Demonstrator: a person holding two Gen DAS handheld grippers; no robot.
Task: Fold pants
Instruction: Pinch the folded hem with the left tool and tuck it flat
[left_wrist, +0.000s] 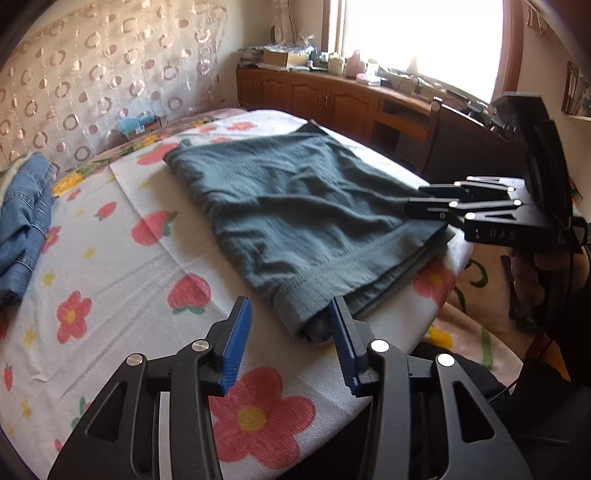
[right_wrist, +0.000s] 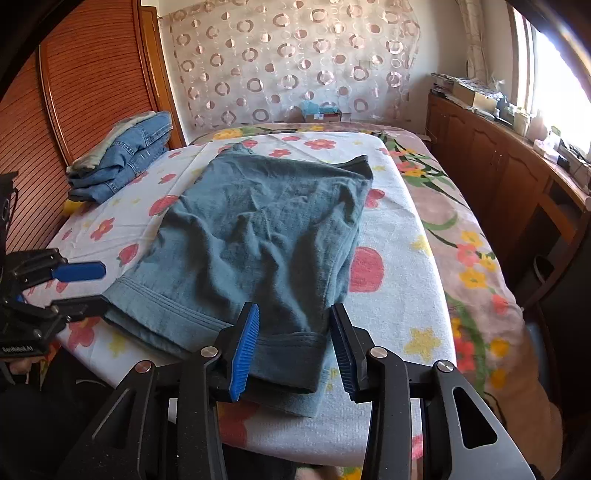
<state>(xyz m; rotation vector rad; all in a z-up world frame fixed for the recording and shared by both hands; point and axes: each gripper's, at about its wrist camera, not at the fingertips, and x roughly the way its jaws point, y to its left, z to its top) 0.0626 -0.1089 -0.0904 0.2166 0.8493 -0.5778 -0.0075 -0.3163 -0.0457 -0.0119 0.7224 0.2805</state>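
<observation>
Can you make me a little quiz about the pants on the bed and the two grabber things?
1. True or false: both the left gripper and the right gripper stand open.
2. What lies folded at the far side of the flowered bed cover? A) jeans B) a pillow C) a teddy bear
3. Fill in: the teal pants lie flat on the bed, and their hemmed end is the end ____ the grippers.

Key:
1. True: each shows a wide gap between its blue pads.
2. A, the blue jeans.
3. Nearest.
</observation>
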